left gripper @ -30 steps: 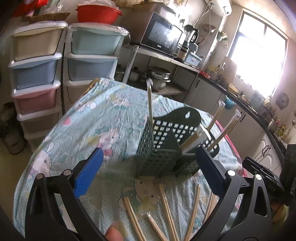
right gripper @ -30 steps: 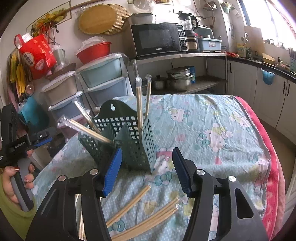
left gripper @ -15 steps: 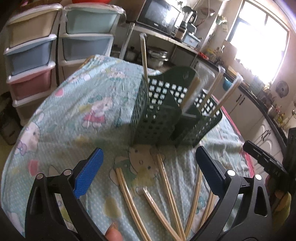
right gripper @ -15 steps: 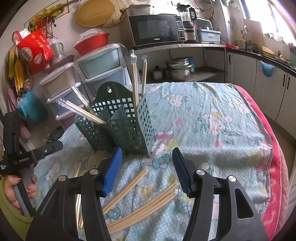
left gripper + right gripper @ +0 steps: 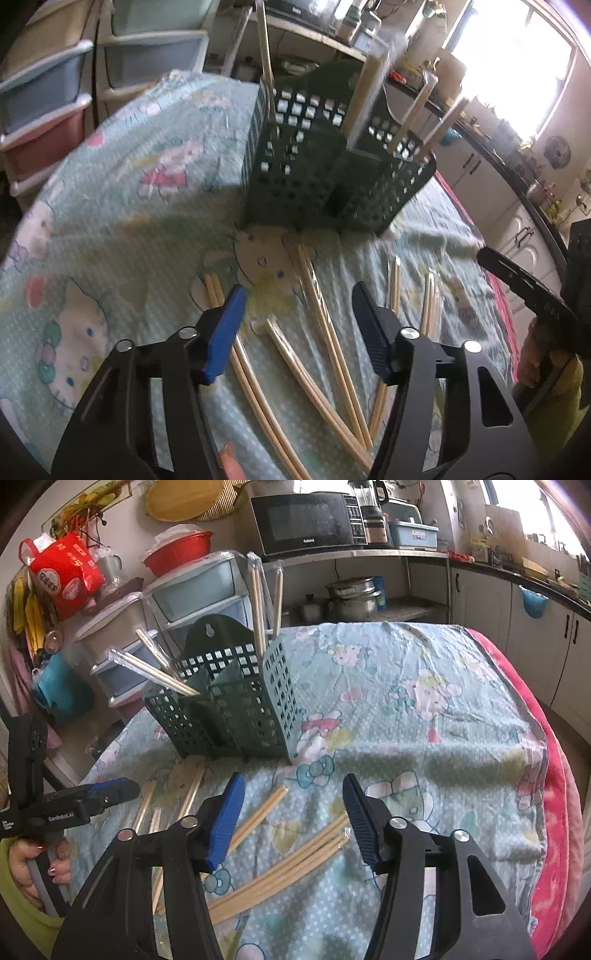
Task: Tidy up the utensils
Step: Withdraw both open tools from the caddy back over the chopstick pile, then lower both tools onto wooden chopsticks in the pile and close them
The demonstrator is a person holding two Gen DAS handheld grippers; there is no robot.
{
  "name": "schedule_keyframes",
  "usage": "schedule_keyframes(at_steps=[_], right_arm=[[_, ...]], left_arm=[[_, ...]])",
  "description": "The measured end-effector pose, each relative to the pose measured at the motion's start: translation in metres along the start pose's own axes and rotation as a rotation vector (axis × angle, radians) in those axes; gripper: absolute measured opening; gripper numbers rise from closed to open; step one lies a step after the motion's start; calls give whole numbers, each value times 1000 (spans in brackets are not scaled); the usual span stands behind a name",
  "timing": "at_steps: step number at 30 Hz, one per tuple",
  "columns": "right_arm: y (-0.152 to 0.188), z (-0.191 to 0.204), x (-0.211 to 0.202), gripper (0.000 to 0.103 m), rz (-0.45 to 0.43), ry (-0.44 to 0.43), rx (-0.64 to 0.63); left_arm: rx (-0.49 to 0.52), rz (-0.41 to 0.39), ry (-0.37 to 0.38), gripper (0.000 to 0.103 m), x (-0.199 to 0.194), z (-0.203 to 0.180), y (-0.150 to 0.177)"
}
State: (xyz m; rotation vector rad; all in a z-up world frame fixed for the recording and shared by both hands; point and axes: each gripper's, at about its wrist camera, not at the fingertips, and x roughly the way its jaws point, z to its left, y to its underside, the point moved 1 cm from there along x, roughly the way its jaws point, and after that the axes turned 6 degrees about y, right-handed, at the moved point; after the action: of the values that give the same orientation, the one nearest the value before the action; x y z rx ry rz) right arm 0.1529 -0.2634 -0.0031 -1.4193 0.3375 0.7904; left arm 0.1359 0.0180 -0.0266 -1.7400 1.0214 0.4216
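Observation:
A dark green slotted utensil holder (image 5: 295, 184) (image 5: 236, 709) stands on the cartoon-print tablecloth (image 5: 122, 221), with several wrapped chopsticks upright in it. Loose chopsticks (image 5: 325, 332) (image 5: 284, 867) lie scattered in front of it. My left gripper (image 5: 299, 288) hovers low over them, pointing down. Its jaws are closing, one wrapped pair lies on the cloth below the gap, and the pads touch nothing. My right gripper (image 5: 292, 779) hangs over another bundle, its jaws half wide and easing inward with nothing between them. Each gripper shows at the edge of the other's view.
Stacked plastic drawers (image 5: 192, 590) stand behind the table. A microwave (image 5: 306, 522) and pots (image 5: 351, 598) sit on shelves beyond. The cloth drops off at a pink-edged side (image 5: 554, 794). A hand (image 5: 40, 864) holds the left gripper's handle.
The left gripper has dropped toward the loose chopsticks, tipped downward, and its jaws have narrowed from wide to about half. The right gripper has sunk slightly.

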Motion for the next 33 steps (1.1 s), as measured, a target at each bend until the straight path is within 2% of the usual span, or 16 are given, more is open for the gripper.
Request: schedule_keyframes(at_steps=[5, 16, 25, 33], right_arm=[[4, -3, 1, 48, 10, 0, 6], [9, -14, 20, 44, 79, 10, 25], [18, -29, 50, 43, 177, 12, 57], [23, -39, 75, 43, 240, 16, 95]], left_arm=[[-16, 50, 6, 40, 7, 2, 11], [-28, 139, -1, 37, 28, 4, 19], [-26, 149, -20, 36, 42, 7, 13], [-25, 146, -44, 24, 54, 10, 4]])
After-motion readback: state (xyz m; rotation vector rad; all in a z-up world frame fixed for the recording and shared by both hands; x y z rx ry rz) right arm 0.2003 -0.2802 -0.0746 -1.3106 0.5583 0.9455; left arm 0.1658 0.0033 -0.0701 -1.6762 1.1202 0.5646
